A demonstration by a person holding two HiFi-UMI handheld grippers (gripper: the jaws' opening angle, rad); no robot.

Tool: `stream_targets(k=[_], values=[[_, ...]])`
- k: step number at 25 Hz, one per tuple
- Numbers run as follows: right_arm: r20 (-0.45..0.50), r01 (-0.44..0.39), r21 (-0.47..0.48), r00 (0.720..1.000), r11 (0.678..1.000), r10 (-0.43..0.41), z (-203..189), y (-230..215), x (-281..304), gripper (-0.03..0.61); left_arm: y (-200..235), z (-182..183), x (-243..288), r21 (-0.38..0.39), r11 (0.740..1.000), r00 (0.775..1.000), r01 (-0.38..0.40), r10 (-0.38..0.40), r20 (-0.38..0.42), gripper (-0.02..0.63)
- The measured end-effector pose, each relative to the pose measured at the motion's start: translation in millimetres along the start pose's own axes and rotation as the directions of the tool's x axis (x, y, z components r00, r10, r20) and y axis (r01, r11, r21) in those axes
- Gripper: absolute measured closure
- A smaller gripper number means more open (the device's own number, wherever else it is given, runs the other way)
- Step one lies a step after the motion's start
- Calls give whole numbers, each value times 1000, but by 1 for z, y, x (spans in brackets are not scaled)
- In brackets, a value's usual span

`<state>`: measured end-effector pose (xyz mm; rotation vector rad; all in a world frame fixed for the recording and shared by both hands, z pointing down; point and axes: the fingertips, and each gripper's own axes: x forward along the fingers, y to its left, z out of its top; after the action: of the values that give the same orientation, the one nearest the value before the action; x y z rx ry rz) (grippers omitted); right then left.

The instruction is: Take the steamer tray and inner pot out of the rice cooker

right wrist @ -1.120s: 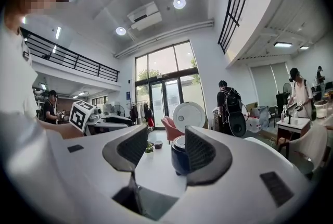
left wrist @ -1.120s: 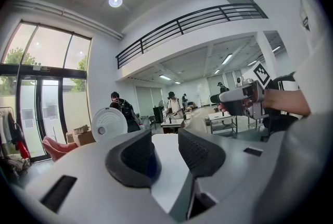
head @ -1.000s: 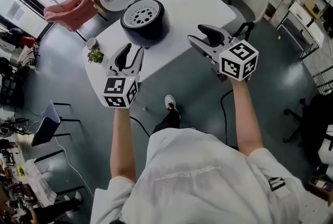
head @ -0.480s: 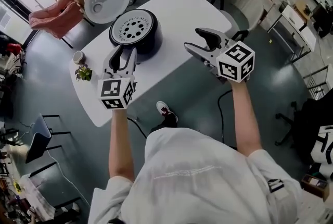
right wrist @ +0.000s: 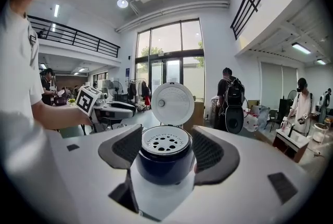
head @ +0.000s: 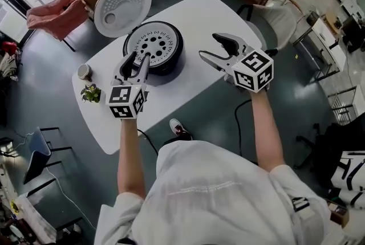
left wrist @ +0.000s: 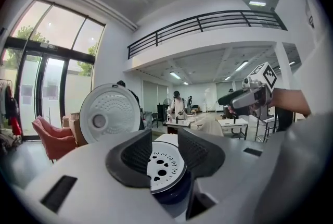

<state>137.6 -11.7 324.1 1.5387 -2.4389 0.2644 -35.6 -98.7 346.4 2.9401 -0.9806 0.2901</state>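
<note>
Open rice cooker (head: 161, 62) on white table (head: 211, 16) (lid (head: 122, 1) tipped back), holed steamer tray (head: 153, 44) seated in its top, left gripper (head: 140, 57) near its rim, jaws apart and empty, right gripper (head: 209, 45) alongside, jaws just opening wider, gripping nothing.

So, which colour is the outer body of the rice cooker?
The rice cooker body is dark navy blue; the right gripper view shows it best.

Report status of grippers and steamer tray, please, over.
Left gripper open, empty. Right gripper empty, jaws just opening wider. Steamer tray in rice cooker, lid up. Nothing blocks it.
</note>
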Motion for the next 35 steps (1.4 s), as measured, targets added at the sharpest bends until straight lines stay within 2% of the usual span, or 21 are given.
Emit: stream_targets(k=[2,7,13,18,28,35], values=[[-7,-9,6,1000,1000,9,3,-7,22,257,18,-7,9,-30,1000,1000,-8,8,-19,448],[-54,-24,8,998,1000,24,4,-24,74,242,68,-16,22,-88,993,997,-78,77,-9,462],[-126,-69,0,990,998,68,0,-25,124,239,103,-26,31,-94,990,994,-106,106,-7,451],[-197,-83,17,977,996,85,-10,-29,158,239,114,-29,36,-87,990,994,-109,109,-4,423],[-295,-98,74,949,992,116,-40,-54,213,239,124,-44,45,-92,984,987,-152,147,-62,420],[-407,-188,28,895,982,183,-69,-69,254,239,123,-62,49,-138,965,972,-221,206,-117,422]])
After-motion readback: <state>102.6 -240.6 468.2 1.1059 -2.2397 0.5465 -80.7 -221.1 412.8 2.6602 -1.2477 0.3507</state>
